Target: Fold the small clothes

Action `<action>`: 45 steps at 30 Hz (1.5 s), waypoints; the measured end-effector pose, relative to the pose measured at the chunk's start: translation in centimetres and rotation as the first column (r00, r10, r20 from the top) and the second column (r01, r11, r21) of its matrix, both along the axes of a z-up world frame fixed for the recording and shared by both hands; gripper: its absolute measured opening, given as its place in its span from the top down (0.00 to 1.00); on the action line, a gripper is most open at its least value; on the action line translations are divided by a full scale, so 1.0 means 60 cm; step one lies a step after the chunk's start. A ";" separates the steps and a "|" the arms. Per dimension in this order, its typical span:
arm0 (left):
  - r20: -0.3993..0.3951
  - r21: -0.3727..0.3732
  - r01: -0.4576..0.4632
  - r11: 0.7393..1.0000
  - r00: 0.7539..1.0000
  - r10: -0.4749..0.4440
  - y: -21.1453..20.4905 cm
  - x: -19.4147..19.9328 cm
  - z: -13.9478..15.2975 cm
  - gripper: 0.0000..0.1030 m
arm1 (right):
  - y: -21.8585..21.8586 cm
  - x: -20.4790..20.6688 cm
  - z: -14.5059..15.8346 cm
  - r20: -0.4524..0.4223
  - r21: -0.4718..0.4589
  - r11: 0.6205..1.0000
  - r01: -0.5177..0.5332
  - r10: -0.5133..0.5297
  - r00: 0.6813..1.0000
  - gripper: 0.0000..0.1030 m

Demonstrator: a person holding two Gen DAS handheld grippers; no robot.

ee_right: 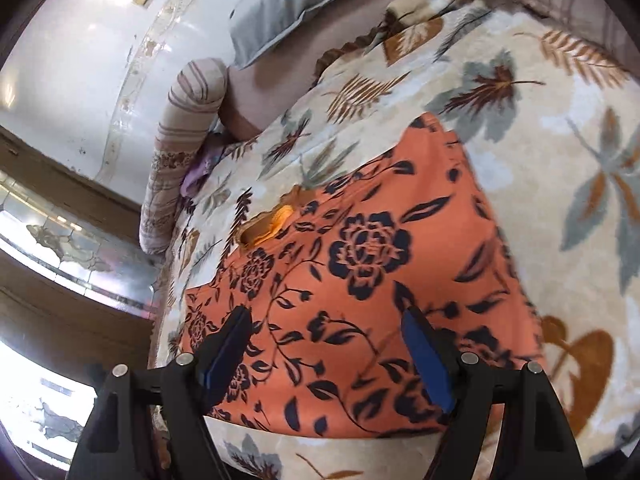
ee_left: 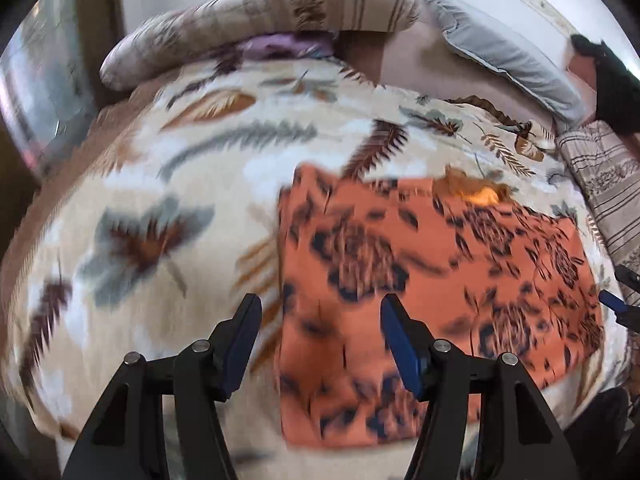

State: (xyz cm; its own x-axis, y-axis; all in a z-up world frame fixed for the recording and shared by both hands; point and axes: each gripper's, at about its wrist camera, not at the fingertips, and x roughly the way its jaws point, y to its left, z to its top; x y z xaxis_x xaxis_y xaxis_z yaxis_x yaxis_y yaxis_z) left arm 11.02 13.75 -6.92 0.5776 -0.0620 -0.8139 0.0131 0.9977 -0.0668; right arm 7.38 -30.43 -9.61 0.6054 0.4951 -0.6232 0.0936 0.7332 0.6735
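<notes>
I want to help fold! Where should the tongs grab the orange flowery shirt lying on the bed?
Probably the two near corners of the shirt. It lies flat on the blanket, so only its edges can be pinched. Slide each open pair of tongs, left and right, in low from the near hem, then lift toward the neck opening.

A cream blanket (ee_left: pixel 192 184) printed with grey and brown leaves and feathers covers the bed. Along its far edge lies a long striped bolster (ee_left: pixel 256 16), beige with brown bands, and a scrap of purple cloth (ee_left: pixel 280 46) shows tucked just under it. A grey pillow (ee_left: pixel 500 52) leans against the white wall (ee_right: pixel 72 64) (a pale patterned border runs along it). A second striped cushion (ee_left: pixel 600 184) sits at the blanket's right edge.
</notes>
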 end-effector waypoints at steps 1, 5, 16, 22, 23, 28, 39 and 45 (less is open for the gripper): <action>0.001 0.021 0.003 1.000 1.000 -0.003 -0.004 0.024 -0.001 0.39 | 0.003 0.012 -0.003 -0.005 0.007 1.000 -0.007 0.007 1.000 0.22; -0.094 0.113 -0.034 0.993 0.995 0.045 0.001 0.136 -0.047 0.39 | 0.003 0.072 -0.021 -0.042 0.060 0.997 -0.056 0.058 0.997 0.22; -0.067 0.182 -0.171 0.968 0.980 0.186 0.055 0.160 -0.062 0.18 | -0.162 0.169 -0.049 -0.024 0.176 0.959 0.220 -0.220 0.975 0.23; 0.035 0.124 -0.161 0.979 0.987 0.158 0.047 0.056 0.006 0.18 | -0.091 0.029 0.007 0.035 0.121 0.988 0.098 -0.103 0.994 0.22; 0.046 0.108 -0.148 0.983 0.989 0.144 0.039 0.035 0.014 0.18 | -0.073 -0.002 0.008 0.043 0.135 0.988 0.079 -0.085 0.995 0.22; 0.056 0.011 -0.065 0.998 0.996 0.064 -0.014 -0.064 0.018 0.18 | -0.014 -0.117 -0.029 0.006 0.204 0.978 0.042 -0.044 0.999 0.22; -0.076 0.130 0.019 0.991 0.997 -0.009 -0.085 -0.072 -0.090 0.18 | -0.082 -0.178 -0.127 -0.149 0.342 0.884 0.319 -0.284 0.947 0.21; -0.050 0.099 0.000 0.995 0.999 0.005 -0.088 -0.080 -0.058 0.18 | -0.106 -0.149 -0.154 -0.179 0.400 0.840 0.367 -0.322 0.930 0.21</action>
State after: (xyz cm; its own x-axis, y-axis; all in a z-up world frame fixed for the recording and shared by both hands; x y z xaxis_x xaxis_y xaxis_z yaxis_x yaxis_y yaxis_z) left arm 6.25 8.45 -10.39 0.5358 0.0218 -0.8441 0.0099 0.9994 0.0321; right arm -1.55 -36.77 -18.86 0.7316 0.4936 -0.4703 0.3708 0.2908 0.8820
